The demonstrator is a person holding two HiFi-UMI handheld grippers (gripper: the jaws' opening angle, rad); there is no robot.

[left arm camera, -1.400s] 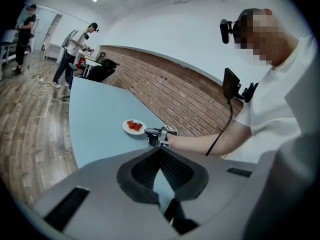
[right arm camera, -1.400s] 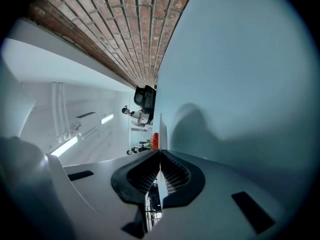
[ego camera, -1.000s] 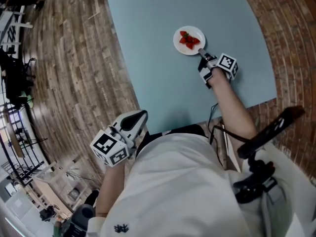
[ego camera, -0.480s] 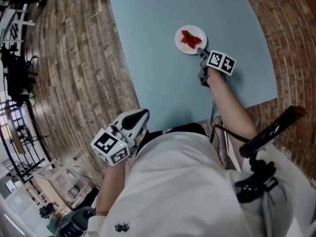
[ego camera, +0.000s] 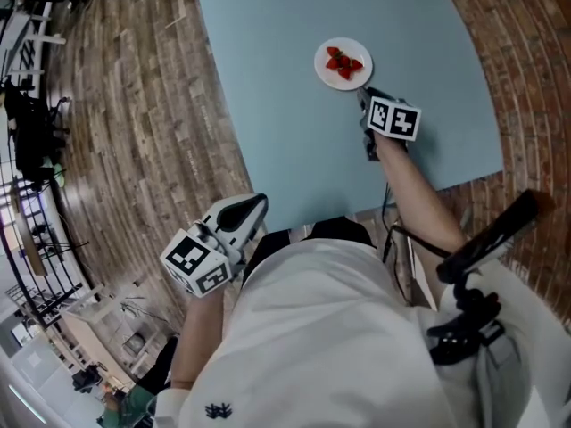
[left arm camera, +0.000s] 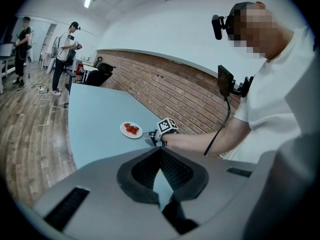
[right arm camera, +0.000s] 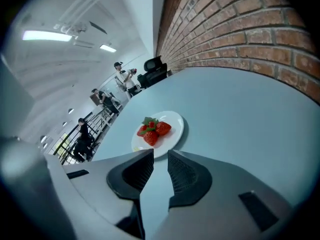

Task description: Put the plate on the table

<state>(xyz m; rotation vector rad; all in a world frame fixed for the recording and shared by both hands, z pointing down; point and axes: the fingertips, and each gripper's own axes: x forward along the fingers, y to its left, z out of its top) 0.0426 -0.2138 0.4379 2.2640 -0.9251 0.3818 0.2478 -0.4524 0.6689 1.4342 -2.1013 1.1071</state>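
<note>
**Head view:** plate (ego camera: 339,81) w/ strawberries (ego camera: 343,62) sits flat on the blue table (ego camera: 268,123). R gripper (ego camera: 366,94) is just beside the plate's near rim, tips aimed at it. Can't tell from here if they touch. L gripper (ego camera: 253,207) is well apart from the plate, off the table edge over the wood floor (ego camera: 134,114), near the person's torso.

**Left gripper view:** L gripper (left arm camera: 160,151) has its jaws together at the tips, nothing btw them. Far beyond them is the plate (left arm camera: 124,130) on the table (left arm camera: 95,114), strawberries (left arm camera: 132,128) on top. R gripper (left arm camera: 150,140) is right beside the plate, w/ the person's forearm behind it. Brick wall (left arm camera: 175,91) runs behind the plate. Two people (left arm camera: 65,54) stand well past it, at the room's far end.

**Right gripper view:** R gripper (right arm camera: 160,156) has its jaws apart w/ a narrow gap. Only table (right arm camera: 240,109) shows btw them, and they're not clamped on anything. Plate (right arm camera: 176,126) lies just beyond the tips, its near rim partly hidden behind one jaw tip. Strawberries (right arm camera: 152,130), w/ green leaves, are heaped mid-plate. Brick wall (right arm camera: 240,24) rises past the plate on the table's far side.
</note>
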